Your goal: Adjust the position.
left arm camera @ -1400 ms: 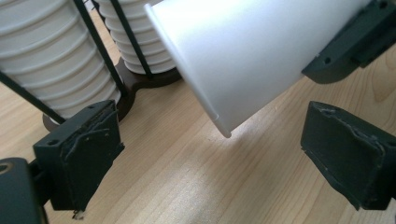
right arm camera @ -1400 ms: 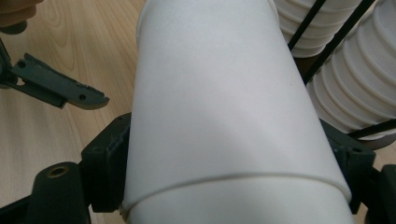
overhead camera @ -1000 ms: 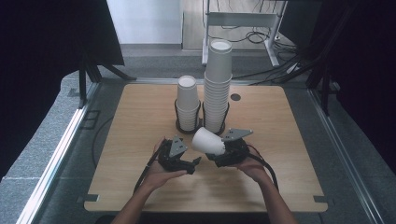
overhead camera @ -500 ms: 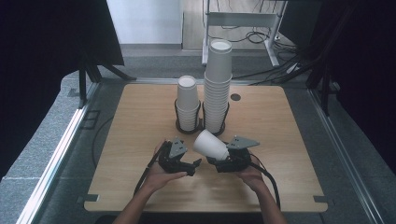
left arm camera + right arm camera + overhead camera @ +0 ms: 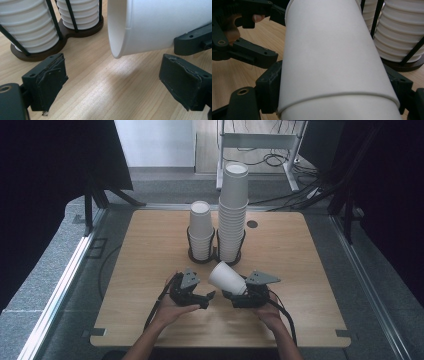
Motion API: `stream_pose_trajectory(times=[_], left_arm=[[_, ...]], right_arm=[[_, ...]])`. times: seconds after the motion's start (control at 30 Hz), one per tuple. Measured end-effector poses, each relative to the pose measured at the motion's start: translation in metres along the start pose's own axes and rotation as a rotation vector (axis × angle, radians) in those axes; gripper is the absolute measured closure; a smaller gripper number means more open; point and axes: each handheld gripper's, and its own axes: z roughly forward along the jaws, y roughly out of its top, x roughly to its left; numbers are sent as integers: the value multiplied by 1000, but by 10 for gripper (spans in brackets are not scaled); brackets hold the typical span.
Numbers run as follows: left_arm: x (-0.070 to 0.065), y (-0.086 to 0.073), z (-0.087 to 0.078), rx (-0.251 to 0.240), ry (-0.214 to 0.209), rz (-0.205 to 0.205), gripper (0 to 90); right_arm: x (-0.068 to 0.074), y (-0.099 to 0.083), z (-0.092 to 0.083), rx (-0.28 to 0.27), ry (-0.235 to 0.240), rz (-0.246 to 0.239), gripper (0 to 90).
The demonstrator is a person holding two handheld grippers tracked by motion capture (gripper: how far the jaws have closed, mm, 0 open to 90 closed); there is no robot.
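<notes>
I've got the right gripper [image 5: 239, 292] clamped near the base of a paper cup [image 5: 227, 277], tilted just in front of the cup rack [image 5: 216, 256], while my left gripper [image 5: 209, 296] has just been closing, nothing between its jaws — light, thin-walled, easily crushed, so I'd squeeze gently near the stiffer rim.

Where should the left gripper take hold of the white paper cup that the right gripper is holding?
Grip the paper cup near its open rim, across the wall, coming from the mouth side. The right gripper clamps the base end, so the tilted rim end toward the left gripper stays free.
</notes>
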Motion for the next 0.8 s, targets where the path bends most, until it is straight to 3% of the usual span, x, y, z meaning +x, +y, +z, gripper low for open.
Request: stream_pose_trajectory(times=[0.43, 0.8], left_arm=[[4, -5, 0, 5, -13, -35, 79], [13, -8, -3, -14, -58, -129, 79]], right_arm=[[0, -6, -2, -37, -10, 3, 198], [1, -6, -7, -131, 2, 24, 197]])
